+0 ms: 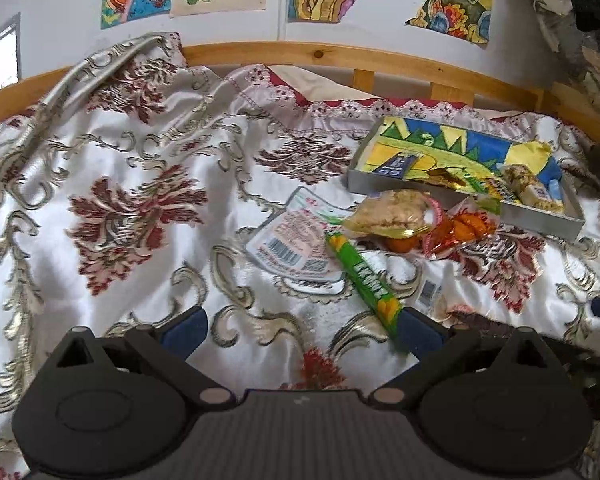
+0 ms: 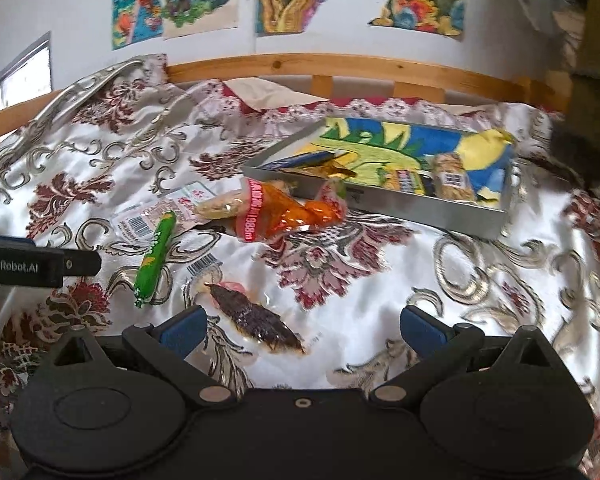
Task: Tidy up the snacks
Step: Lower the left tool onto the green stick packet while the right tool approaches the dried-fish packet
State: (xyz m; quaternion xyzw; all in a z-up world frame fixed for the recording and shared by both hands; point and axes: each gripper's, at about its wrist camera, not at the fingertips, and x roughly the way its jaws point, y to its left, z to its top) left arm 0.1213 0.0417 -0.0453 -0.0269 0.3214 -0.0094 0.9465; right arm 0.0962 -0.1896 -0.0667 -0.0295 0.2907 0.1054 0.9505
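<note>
Snacks lie loose on bedspread beside tray; dark jerky pack sits just ahead of right gripper, long axis diagonal, jaws wide, empty; left gripper likewise.

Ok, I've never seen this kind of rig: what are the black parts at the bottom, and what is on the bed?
Each picture comes from a camera on a hand-held gripper, looking along its blue-tipped fingers. The left gripper and right gripper are both open, holding nothing. Loose snacks lie on the patterned bedspread: a green stick, an orange packet and a dark snack. A shallow tray already holds a few packets.
</note>
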